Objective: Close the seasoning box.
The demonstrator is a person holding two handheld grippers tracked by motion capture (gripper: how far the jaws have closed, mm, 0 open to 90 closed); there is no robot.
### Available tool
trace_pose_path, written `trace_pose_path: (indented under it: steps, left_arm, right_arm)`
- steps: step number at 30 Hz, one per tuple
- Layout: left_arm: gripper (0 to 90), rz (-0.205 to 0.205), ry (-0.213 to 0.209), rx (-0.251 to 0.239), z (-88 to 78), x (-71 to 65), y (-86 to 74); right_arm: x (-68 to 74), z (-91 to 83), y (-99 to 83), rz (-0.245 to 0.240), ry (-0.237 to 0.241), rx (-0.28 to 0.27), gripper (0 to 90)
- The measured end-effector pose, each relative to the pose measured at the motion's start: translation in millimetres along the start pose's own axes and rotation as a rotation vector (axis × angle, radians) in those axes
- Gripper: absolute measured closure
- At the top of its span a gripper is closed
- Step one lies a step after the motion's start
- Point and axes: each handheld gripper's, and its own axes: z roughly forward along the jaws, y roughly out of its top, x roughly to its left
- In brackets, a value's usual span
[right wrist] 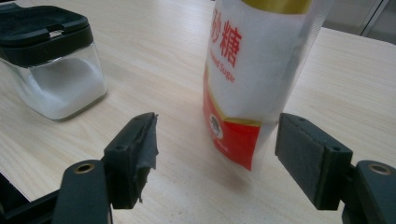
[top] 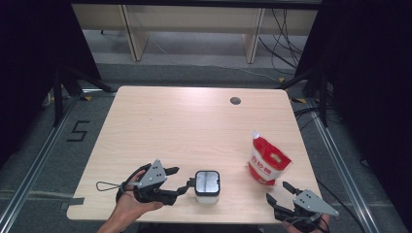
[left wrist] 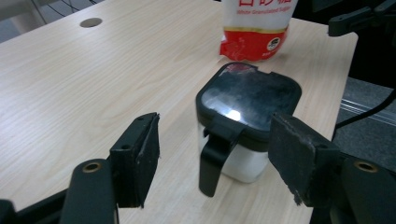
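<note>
Landmark = sugar jar [top: 207, 185], near the table's [top: 194, 126] front edge, lid closed, latch tab facing the left gripper [top: 187, 184]. Left gripper sits just beside the jar's left side, jaws wide and nothing between them, pads clear of the jar. Sugar bag [top: 267, 162] stands upright right of the jar and slightly behind it, apart from it. Right gripper [top: 281, 191] is right of the jar, directly in front of the bag, jaws wide, empty. Bag's long axis vertical; right hand is nearer to it, so that's likely the grab.

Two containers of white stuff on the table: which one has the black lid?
The jar, the squat clear one in front of the left tool. The other is a red-and-white sugar bag with no lid, standing near the right tool.
</note>
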Motion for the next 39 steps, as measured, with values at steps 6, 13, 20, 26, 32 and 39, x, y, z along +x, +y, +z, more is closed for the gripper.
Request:
trace_pose_path:
  steps: [6,13,20,26,32,39]
  left_arm:
    - [32.6,-0.048,0.026,0.008,-8.0,7.7,-16.6]
    - [31.4,-0.062,0.041,0.053,-10.3,9.0,-34.0]
    - [30.4,-0.089,0.041,0.085,-11.6,8.7,-49.8]
    - [28.5,-0.098,0.042,0.108,-11.5,7.8,-60.1]
    - [27.3,-0.088,0.040,0.126,-10.9,0.7,-66.6]
    - [26.1,-0.078,0.033,0.154,-14.5,-2.9,-72.2]
  right_arm:
    - [1.2,-0.2,0.7,0.001,0.004,0.013,30.5]
    - [2.1,0.4,0.9,-0.010,-0.001,0.003,30.5]
    - [4.2,-0.7,1.2,0.005,0.006,0.015,30.5]
    - [5.9,-0.5,0.3,-0.007,0.012,0.014,30.4]
    - [7.3,-1.8,-1.4,-0.006,0.022,0.021,28.6]
    - [10.4,-3.5,-4.4,0.004,0.028,0.050,25.4]
